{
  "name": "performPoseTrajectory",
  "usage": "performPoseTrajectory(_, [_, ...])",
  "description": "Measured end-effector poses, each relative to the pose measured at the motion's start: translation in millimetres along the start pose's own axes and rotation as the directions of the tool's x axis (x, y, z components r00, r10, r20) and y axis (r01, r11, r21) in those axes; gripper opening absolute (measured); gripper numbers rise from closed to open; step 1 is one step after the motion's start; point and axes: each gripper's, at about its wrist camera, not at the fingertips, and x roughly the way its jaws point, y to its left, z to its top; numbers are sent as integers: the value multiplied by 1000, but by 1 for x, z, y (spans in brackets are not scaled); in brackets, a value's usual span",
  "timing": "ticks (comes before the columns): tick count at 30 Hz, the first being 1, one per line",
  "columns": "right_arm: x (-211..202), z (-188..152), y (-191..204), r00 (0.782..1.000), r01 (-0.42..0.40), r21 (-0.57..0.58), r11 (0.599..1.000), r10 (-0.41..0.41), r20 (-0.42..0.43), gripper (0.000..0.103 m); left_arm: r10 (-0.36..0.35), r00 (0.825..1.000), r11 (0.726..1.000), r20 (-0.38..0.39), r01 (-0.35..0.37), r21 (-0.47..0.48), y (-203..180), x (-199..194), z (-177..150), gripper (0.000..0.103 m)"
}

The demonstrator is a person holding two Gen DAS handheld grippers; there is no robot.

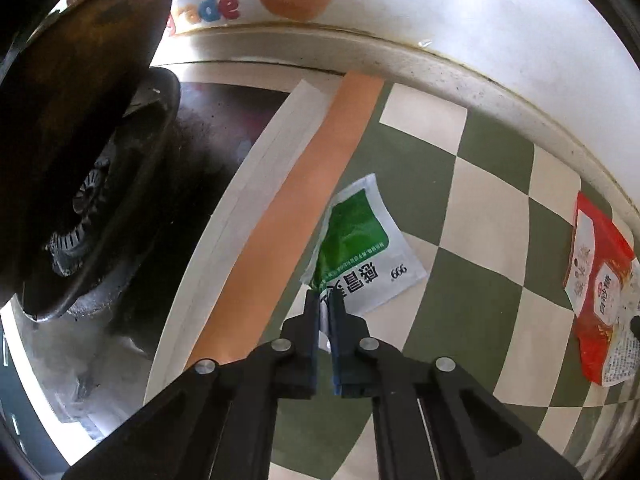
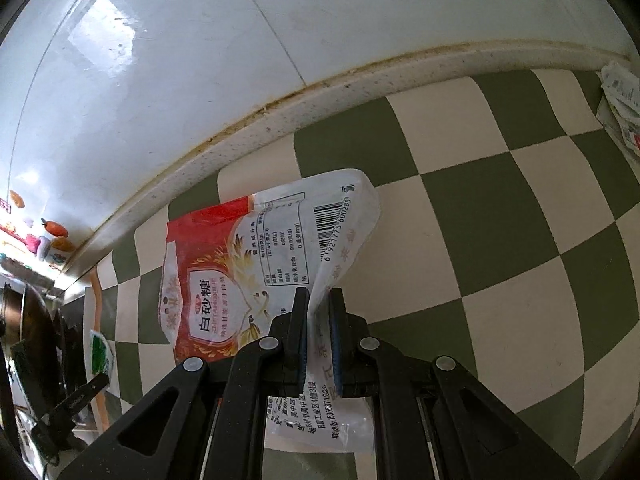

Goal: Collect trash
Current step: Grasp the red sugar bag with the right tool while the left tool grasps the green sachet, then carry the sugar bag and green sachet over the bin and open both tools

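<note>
My left gripper (image 1: 325,298) is shut on the near corner of a green and white medicine sachet (image 1: 362,246), which lies on the green and cream checkered counter (image 1: 472,216). My right gripper (image 2: 319,300) is shut on a red and white sugar bag (image 2: 256,256), pinching its crumpled clear edge; the bag bends up between the fingers. The sugar bag also shows in the left wrist view (image 1: 600,300) at the far right. The sachet (image 2: 100,354) and the left gripper's tip (image 2: 80,394) show at the right wrist view's lower left.
A dark wok (image 1: 80,128) sits on a black gas burner (image 1: 104,232) to the left. An orange and white strip (image 1: 304,208) borders the stove. A white tiled wall (image 2: 200,60) with stickers runs behind. Crumpled papers (image 2: 620,108) lie at the far right.
</note>
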Motion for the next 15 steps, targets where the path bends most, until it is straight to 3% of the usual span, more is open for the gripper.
performPoseTrajectory(6, [-17, 4, 4, 999, -45, -13, 999, 45, 1, 10, -36, 998, 999, 45, 37, -28, -2, -31, -11, 1])
performPoseTrajectory(12, [-55, 0, 27, 990, -142, -91, 986, 142, -10, 10, -63, 990, 992, 127, 77, -104, 23, -99, -39, 1])
performPoseTrajectory(15, [-72, -8, 47, 982, -190, -135, 972, 187, -40, 10, -43, 987, 988, 152, 64, -140, 41, -133, -64, 1])
